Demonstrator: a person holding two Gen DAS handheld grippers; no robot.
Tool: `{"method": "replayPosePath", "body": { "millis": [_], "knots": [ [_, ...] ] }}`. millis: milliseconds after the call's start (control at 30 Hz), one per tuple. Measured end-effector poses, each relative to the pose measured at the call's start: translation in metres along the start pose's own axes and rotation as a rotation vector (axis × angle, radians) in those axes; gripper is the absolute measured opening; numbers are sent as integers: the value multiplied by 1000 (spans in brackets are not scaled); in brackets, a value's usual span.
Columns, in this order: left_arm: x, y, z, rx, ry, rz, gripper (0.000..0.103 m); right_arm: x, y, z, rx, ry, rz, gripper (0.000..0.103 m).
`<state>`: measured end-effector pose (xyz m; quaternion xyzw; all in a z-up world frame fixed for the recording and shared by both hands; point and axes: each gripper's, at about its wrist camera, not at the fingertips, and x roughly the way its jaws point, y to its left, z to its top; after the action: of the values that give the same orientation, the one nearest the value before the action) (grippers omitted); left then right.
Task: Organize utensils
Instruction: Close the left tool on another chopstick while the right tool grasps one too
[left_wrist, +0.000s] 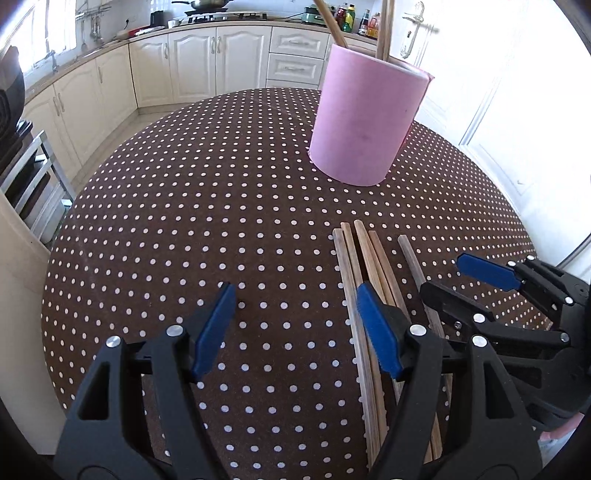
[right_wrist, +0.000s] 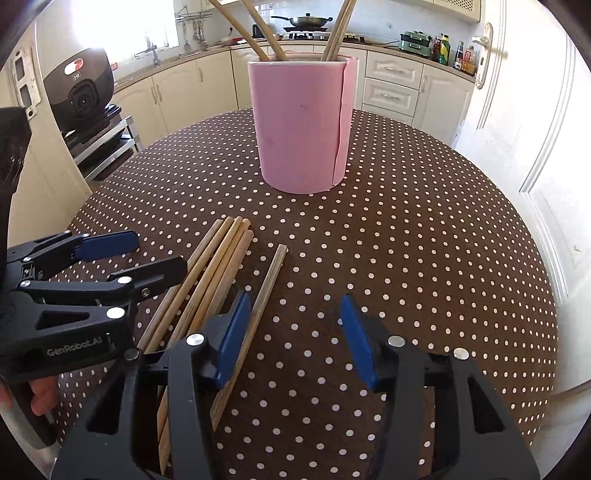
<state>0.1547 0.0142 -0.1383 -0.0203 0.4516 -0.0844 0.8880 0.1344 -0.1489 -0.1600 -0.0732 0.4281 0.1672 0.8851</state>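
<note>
Picking step: both hand-held grippers, left (left_wrist: 295, 325) and right (right_wrist: 293, 334), open and empty over loose chopsticks (right_wrist: 207, 273) lying on table (right_wrist: 406, 258) before pink holder (right_wrist: 299, 125); next needs closing on one.

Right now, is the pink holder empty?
No, three chopsticks already stand in the pink holder, leaning against its rim.

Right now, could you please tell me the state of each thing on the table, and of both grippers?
Pink holder: upright on the table, several chopsticks standing in it.
Bundle of chopsticks: lying flat on the dotted tablecloth, not gripped.
Single chopstick: lying flat, apart from the bundle, beside the right gripper's left finger.
Left gripper: open, empty.
Right gripper: open, empty.
</note>
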Motion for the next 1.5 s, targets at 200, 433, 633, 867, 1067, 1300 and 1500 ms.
{"method": "replayPosePath", "body": {
  "millis": [200,433,633,867,1067,1300,1500],
  "knots": [
    [5,-10,4,37,15,17,67,-3,-4,-3,-7,4,2,48],
    [8,-10,7,94,44,66,48,-4,-5,-3,-8,8,4,49],
    [5,-18,7,100,65,82,24,-3,1,-2,-21,8,-1,48],
    [0,-20,2,45,34,71,6,-2,1,-6,-27,-12,29,12],
    [-9,-6,2,10,-22,10,6,-2,-18,1,75,-9,99,5],
    [-26,-2,4,1,-90,-17,6,-17,-25,9,114,-64,106,5],
    [-39,0,16,-35,-144,-38,6,-39,-34,21,164,-153,125,5]
  ]
}}
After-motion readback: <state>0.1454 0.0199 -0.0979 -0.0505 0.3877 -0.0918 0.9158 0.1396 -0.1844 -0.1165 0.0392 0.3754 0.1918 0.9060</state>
